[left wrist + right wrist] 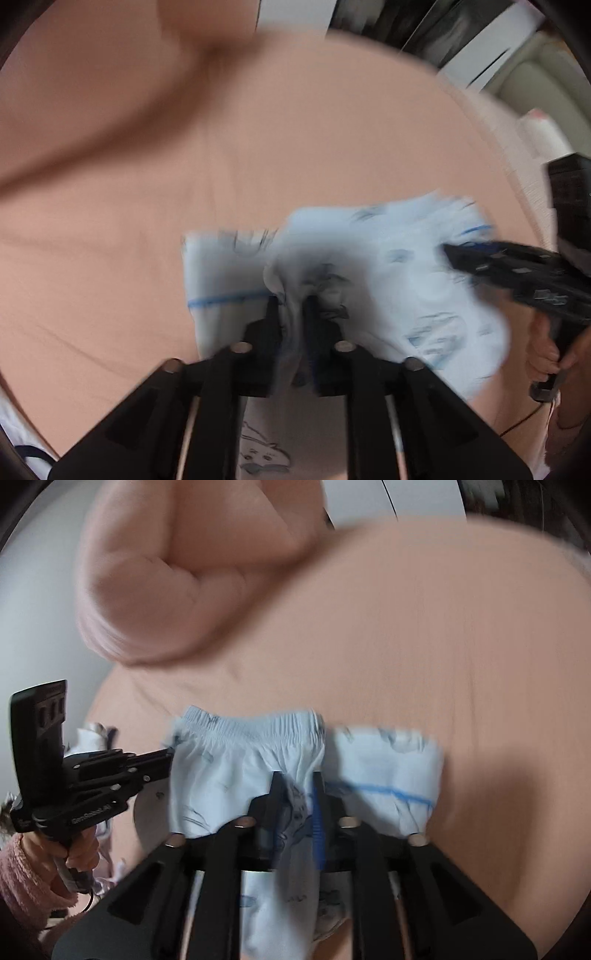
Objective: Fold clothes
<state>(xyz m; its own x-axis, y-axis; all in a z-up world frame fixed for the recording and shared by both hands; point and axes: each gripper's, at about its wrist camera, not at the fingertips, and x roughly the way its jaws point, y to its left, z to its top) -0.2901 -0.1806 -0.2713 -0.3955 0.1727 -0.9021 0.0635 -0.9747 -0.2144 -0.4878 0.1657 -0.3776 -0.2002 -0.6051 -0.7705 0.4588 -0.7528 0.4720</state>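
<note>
Left gripper (291,301): jaws narrow, light blue fabric bunched between the fingers, which look pressed on it; blur leaves the contact uncertain.
Right gripper (297,779): jaws narrow, a fold of the same cloth pinched between them.
Garment: light blue printed shorts (251,760), gathered elastic waistband at 12 o'clock from the right gripper, blue stripe across the leg at 3 o'clock.
Resting place: the shorts lie on a peach bedsheet (461,646).
Writing: raised lettering on the left tool's body in the right wrist view, too blurred to read.
Hand: the left hand (74,853), pink fleece sleeve (22,882), at 9 o'clock.
Bedding: a rolled peach blanket (177,576) at 11 o'clock.
</note>
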